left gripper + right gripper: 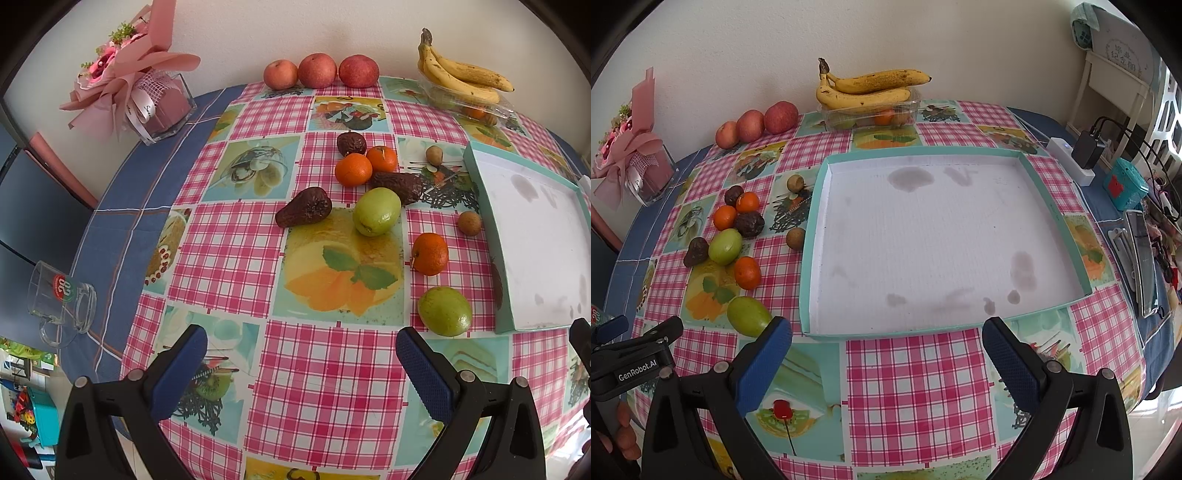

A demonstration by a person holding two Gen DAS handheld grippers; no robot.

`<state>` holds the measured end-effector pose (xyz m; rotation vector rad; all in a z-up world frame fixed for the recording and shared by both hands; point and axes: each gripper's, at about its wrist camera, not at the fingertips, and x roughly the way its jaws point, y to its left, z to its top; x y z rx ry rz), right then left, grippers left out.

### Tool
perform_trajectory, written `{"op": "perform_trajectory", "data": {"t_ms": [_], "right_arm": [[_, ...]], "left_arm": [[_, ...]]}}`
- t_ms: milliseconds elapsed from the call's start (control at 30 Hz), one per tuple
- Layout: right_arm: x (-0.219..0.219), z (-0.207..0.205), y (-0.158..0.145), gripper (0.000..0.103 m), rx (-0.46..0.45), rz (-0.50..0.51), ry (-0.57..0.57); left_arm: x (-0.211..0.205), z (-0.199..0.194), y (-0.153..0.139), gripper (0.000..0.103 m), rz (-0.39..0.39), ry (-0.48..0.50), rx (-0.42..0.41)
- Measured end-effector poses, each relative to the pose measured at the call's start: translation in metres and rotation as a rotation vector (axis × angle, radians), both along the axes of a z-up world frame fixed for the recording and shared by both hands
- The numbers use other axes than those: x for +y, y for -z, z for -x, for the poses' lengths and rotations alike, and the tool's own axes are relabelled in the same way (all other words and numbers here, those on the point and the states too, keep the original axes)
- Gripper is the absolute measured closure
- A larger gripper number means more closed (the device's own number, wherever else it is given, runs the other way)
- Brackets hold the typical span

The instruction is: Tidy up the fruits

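Loose fruit lies on the checked tablecloth: three oranges (353, 169), three dark avocados (304, 211), two green fruits (376, 211) and two small brown fruits (470, 223). The nearest green fruit (444, 311) also shows in the right wrist view (748, 315). A shallow teal-rimmed tray (812, 236) with a white floor stands empty to their right. My left gripper (301, 362) is open and empty, hovering near the table's front. My right gripper (886, 354) is open and empty in front of the tray.
Three apples (317, 70) and bananas on a clear punnet (461, 79) sit by the back wall. A bouquet in a glass vase (155, 107) and a glass mug (61, 299) stand left. A charger (1087, 149), a teal basket (1124, 188) and a phone (1143, 258) lie right.
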<state>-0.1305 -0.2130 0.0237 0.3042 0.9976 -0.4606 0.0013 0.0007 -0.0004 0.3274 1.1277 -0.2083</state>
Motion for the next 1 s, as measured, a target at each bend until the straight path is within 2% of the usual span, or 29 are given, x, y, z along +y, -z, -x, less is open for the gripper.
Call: {"op": "perform_trajectory", "data": {"t_ms": [1000], "right_arm": [[0.0025,-0.0004,0.0015,0.000,-0.003,0.000,0.001]], "left_arm": [[-0.0019,0.0005,0.0001,0.000,-0.003,-0.004,0.000]]}}
